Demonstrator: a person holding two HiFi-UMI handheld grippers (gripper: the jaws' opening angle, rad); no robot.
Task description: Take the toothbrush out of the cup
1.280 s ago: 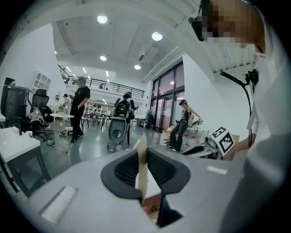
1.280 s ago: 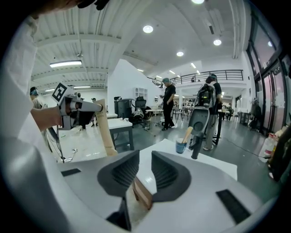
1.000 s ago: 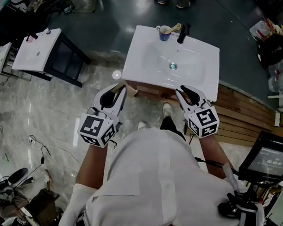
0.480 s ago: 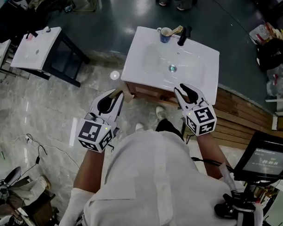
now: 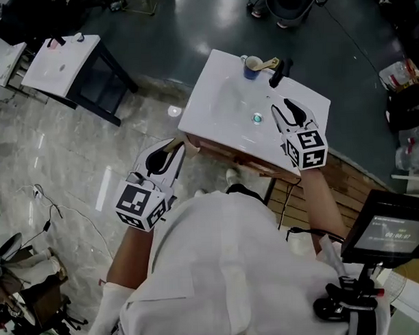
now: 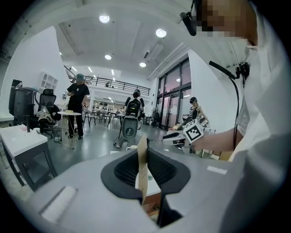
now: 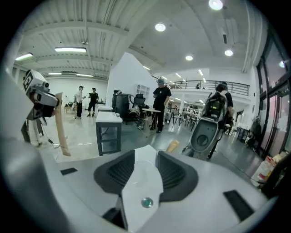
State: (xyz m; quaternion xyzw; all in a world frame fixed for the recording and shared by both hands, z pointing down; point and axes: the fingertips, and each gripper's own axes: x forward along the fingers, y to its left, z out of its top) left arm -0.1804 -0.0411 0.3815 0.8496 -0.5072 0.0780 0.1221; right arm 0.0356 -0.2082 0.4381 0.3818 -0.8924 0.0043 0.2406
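"While the right gripper (image 5: 290,111) hangs over the sink (image 5: 221,101), jaws just opened wider with nothing between them, where's the toothbrush (image 5: 268,62)?"

"Leaning in the blue cup (image 5: 251,68) ahead of its tips, black faucet (image 5: 281,72) just right of that."

"What could go wrong?"

"The cup may tip or ride up with the brush, I'd say: the left gripper (image 5: 169,150), well behind, is clamped on a thin wooden strip (image 6: 142,164) and can't steady it. A wide approach could clip the faucet."

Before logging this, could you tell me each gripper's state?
Left tongs: closed on a wooden strip.
Right tongs: open, just widened, holding nothing.
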